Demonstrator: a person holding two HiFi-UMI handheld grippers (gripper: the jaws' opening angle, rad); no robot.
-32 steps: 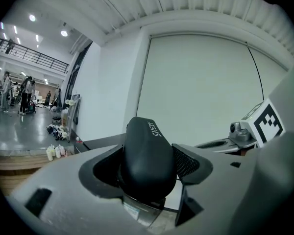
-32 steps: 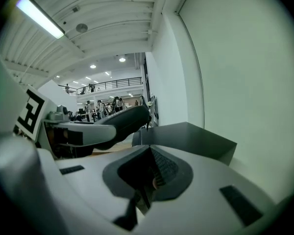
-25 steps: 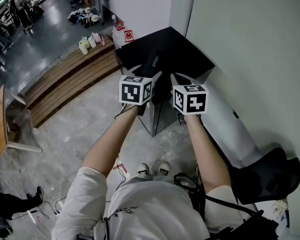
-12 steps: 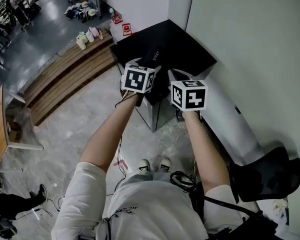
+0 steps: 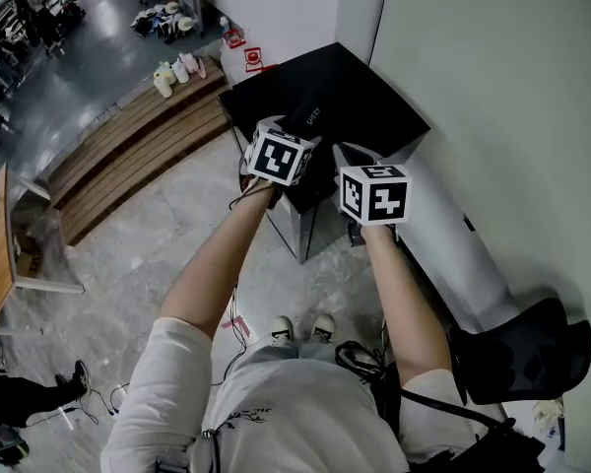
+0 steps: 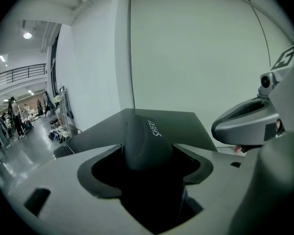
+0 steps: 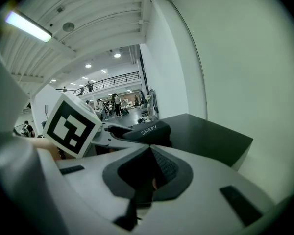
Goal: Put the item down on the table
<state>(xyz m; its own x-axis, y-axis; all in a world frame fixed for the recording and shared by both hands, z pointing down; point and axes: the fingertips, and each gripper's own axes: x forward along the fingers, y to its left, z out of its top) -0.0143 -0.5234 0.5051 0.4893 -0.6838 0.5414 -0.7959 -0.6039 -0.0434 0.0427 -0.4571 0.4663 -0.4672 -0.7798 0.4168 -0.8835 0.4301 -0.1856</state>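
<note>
A dark rounded case printed "SHERY" (image 5: 308, 118) (image 6: 146, 140) is clamped in my left gripper (image 5: 300, 138) (image 6: 148, 154), which is shut on its near end. The case hangs just above the black table (image 5: 374, 106) (image 6: 179, 124) near its front corner; I cannot tell whether it touches. My right gripper (image 5: 347, 154) (image 7: 149, 153) hovers beside it on the right, jaws together with nothing between them. In the right gripper view the case (image 7: 149, 130) sticks out past the left gripper's marker cube (image 7: 71, 126), with the table (image 7: 210, 138) behind.
The table stands in a corner between white walls (image 5: 492, 87). A white sloped panel (image 5: 443, 235) and a black chair (image 5: 522, 348) lie to the right. Wooden steps (image 5: 128, 161) with bottles (image 5: 172, 72) are to the left, over a grey floor.
My left gripper has carried the case forward, farther over the table. The right gripper has hardly moved.
</note>
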